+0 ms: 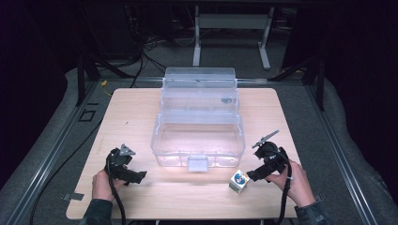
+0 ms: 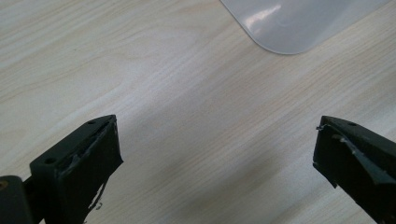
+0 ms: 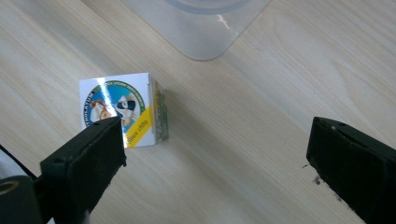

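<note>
Two hand-held grippers over a light wooden worktop (image 1: 141,112), with a small printed cardboard cube (image 1: 239,182) near its front edge.

The right gripper (image 1: 252,176) sits just beside the cube, toward the front right corner; its jaws stand wide apart and grasp nothing, and in the right gripper view the cube (image 3: 122,110) lies ahead of one jaw. The left gripper (image 1: 140,176), near the front left corner, is likewise spread wide and empty above bare wood. A clear plastic lidded box (image 1: 197,136) occupies the worktop's centre, its front latch tab near the cube.
</note>
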